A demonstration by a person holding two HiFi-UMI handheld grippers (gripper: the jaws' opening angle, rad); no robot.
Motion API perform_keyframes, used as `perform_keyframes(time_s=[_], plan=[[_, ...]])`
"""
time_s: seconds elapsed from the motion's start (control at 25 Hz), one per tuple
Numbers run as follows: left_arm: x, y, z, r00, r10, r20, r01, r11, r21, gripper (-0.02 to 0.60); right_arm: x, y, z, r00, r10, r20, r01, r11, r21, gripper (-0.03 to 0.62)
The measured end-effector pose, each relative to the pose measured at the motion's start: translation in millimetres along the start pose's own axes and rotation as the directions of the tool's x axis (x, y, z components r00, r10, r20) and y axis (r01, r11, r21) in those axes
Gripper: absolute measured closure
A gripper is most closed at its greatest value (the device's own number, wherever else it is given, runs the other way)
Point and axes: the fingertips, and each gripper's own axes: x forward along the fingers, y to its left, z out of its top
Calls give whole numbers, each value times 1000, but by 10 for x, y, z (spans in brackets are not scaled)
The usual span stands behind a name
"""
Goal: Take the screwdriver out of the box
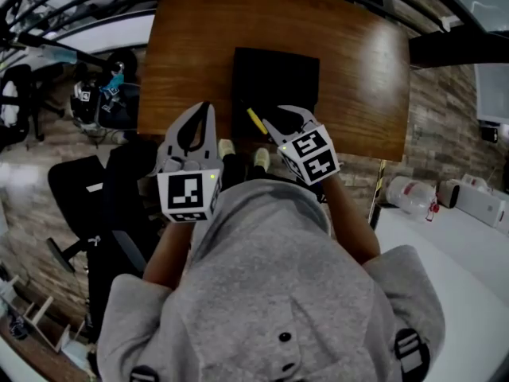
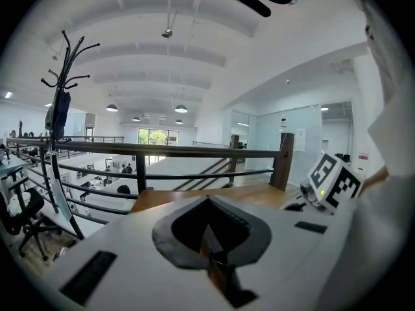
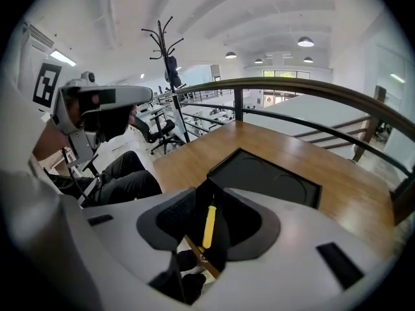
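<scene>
Nothing is out yet: the yellow screwdriver (image 1: 256, 121) lies in the black box (image 1: 278, 74) by its lower edge, mid-frame in the head view, between the spread, untouching jaws of the right gripper (image 1: 272, 122) (the left gripper (image 1: 207, 108), at lower left, is pressed shut and empty), so grasping and lifting remain.
</scene>
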Motion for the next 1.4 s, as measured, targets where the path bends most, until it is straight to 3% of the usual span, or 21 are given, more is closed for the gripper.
perform_keyframes(time_s=[1.4], plan=[[-92,210,-193,997,62,-41,-64,997,-38,571,773,59,-537,964,8,-265,-24,998,-59,470]])
